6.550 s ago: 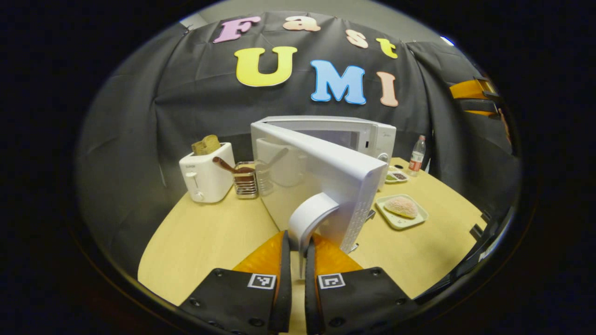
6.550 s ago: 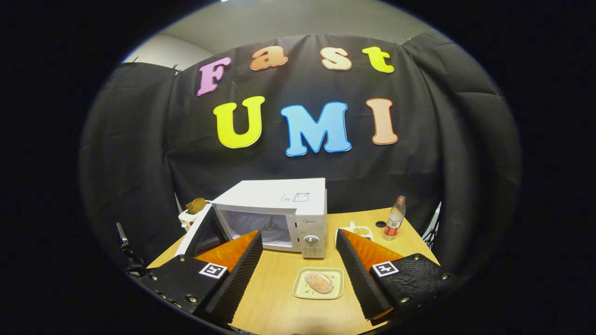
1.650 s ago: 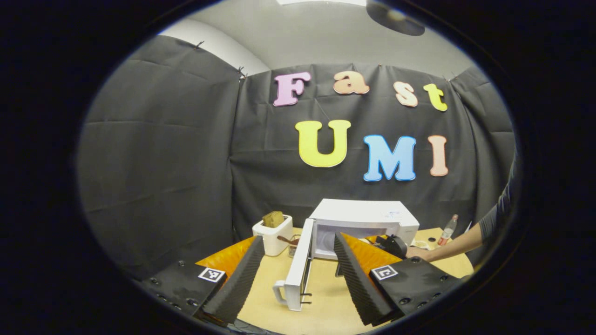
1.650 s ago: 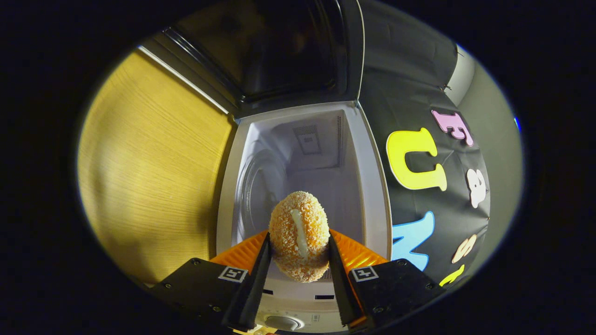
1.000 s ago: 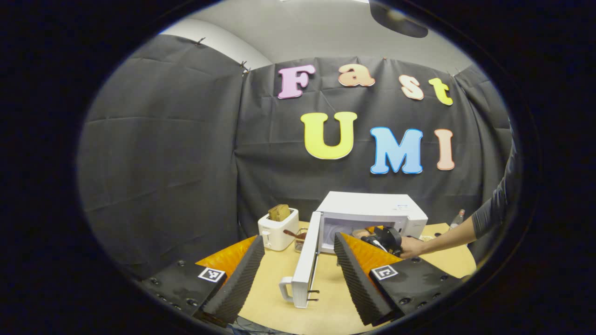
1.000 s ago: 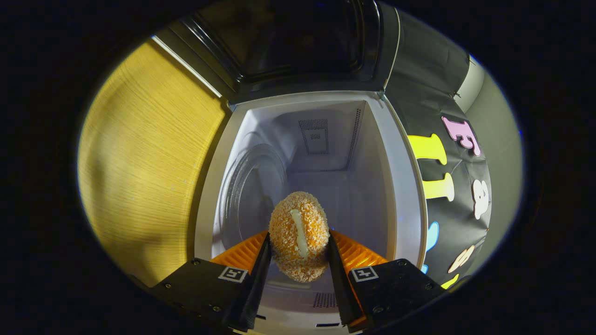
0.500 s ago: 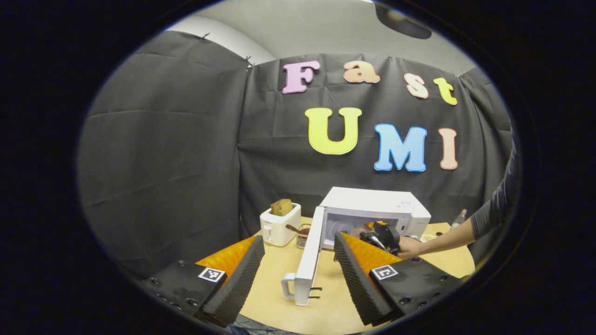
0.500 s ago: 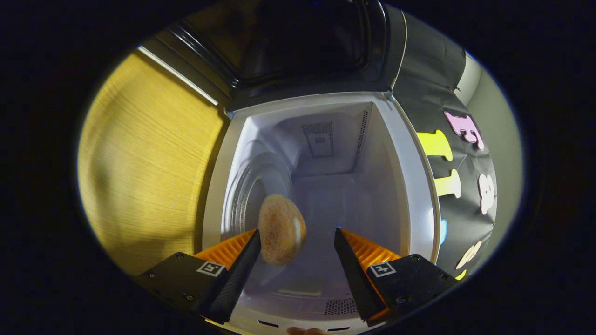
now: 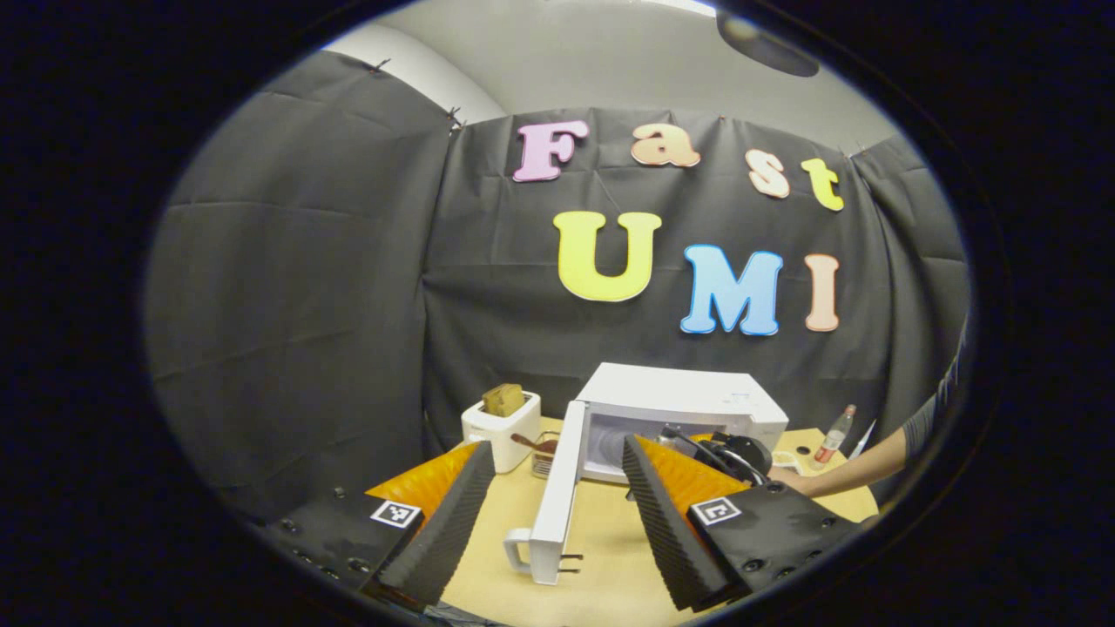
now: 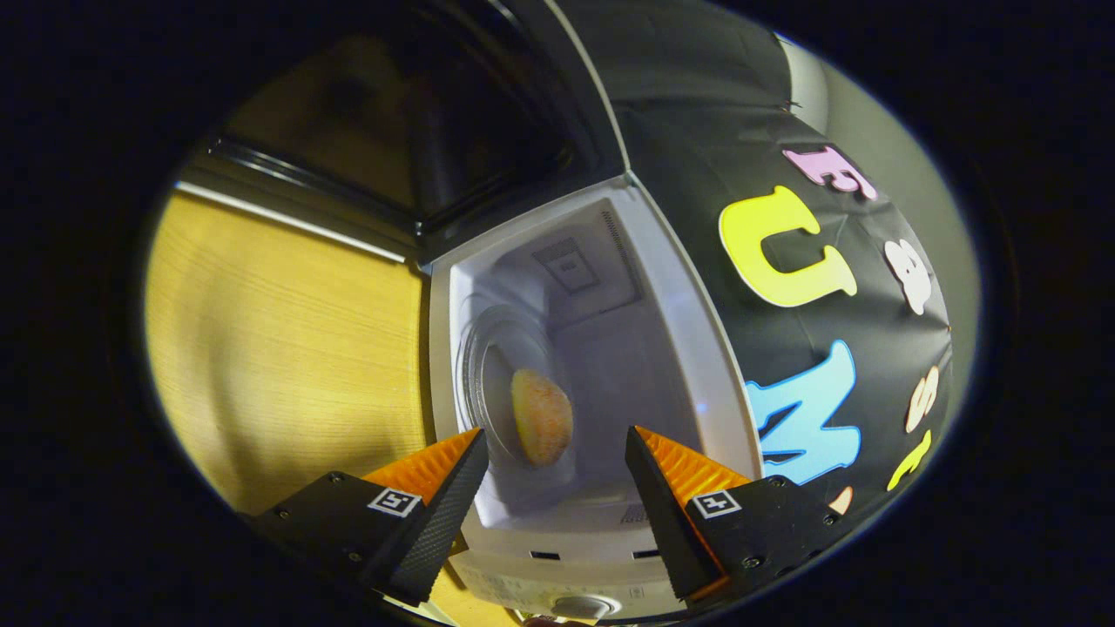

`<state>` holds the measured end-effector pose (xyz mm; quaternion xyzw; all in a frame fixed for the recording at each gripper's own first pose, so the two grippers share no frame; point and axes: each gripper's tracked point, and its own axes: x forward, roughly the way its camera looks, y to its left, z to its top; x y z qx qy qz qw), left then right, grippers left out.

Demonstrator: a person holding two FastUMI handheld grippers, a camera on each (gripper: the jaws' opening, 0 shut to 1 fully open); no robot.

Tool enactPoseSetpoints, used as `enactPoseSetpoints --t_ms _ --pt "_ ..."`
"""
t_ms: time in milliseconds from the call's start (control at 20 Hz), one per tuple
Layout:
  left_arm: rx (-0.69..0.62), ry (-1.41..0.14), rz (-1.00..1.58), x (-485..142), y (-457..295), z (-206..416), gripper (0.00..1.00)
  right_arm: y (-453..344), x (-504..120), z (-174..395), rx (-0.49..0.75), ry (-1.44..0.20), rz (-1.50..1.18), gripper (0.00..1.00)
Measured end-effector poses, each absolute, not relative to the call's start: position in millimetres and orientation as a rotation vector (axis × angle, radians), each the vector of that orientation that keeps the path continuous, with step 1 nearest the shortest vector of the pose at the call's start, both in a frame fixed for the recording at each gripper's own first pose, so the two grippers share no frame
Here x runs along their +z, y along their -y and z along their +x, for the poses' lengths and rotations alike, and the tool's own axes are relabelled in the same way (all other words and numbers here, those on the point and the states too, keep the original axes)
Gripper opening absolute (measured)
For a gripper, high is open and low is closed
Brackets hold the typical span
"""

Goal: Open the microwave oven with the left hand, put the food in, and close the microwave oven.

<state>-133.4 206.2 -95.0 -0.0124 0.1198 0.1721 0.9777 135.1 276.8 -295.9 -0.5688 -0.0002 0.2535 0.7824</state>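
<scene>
Left gripper view: we see our left gripper with its fingers spread apart, holding nothing, above the desk. Ahead stands the white microwave oven, its door swung out toward us, handle at the near end. The right gripper sits at the oven's mouth.

Right gripper view: we see the right gripper with fingers apart, empty. The food, an oval breaded piece, lies on the turntable inside the oven cavity, its long axis running into the cavity along the gripper's line of sight.
</scene>
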Motion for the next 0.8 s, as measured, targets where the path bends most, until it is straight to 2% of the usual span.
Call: enactPoseSetpoints --t_ms 200,300,400,550,600,800 --pt "0.286 -0.227 -0.024 -95 -192 -117 0.94 -252 -268 102 0.548 -0.041 -1.068 0.97" --pt "0.256 -0.224 -0.006 -96 -185 -110 0.99 -240 -245 88 0.53 -0.029 -0.981 0.97" --pt "0.227 -0.23 0.009 -98 -175 -107 0.94 -233 -221 72 0.521 -0.007 -0.866 0.97" --pt "0.19 -0.227 0.005 -100 -166 -102 0.94 -219 -194 55 0.495 -0.014 -0.728 0.96" --pt "0.186 -0.224 -0.001 -101 -165 -101 0.98 -215 -187 50 0.488 -0.024 -0.68 0.96" --pt "0.175 -0.222 -0.021 -106 -168 -101 0.96 -195 -164 34 0.444 -0.084 -0.506 0.96"
